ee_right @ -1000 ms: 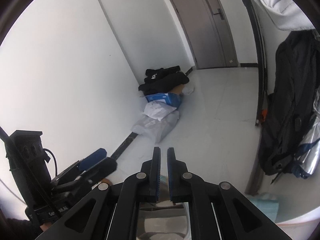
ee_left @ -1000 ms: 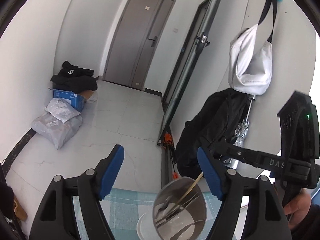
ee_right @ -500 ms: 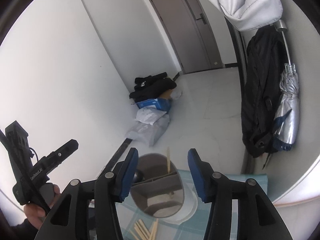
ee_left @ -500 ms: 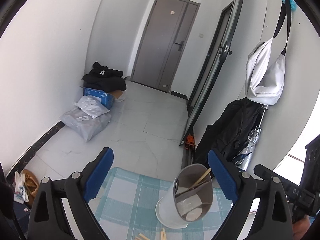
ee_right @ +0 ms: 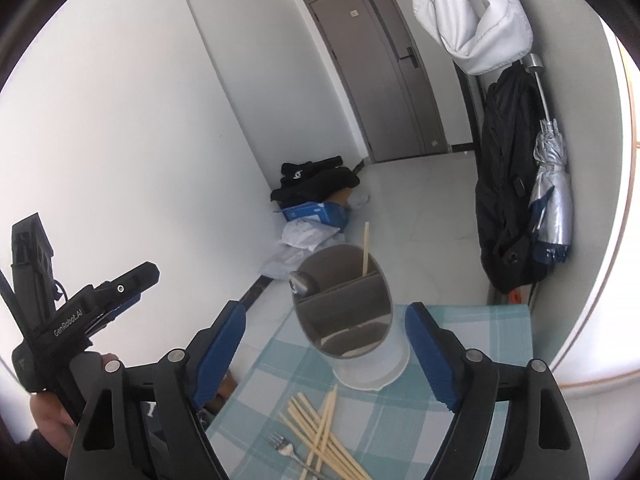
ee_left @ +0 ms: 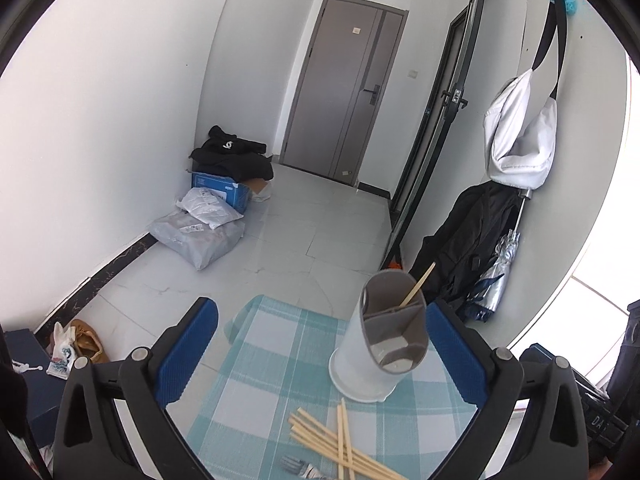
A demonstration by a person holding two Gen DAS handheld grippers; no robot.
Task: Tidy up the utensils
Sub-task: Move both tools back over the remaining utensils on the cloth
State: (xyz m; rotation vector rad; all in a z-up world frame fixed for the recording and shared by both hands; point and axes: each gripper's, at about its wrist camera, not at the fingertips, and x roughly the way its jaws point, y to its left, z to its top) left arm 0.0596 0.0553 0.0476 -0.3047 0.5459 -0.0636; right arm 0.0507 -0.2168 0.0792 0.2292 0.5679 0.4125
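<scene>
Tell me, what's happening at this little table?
A person with a gripper in each hand is sorting utensils. Both the left gripper and the right gripper have just been opening and hold nothing. One chopstick already stands in the holder, with something metal in another compartment. More chopsticks and a fork lie on the checked cloth.
</scene>
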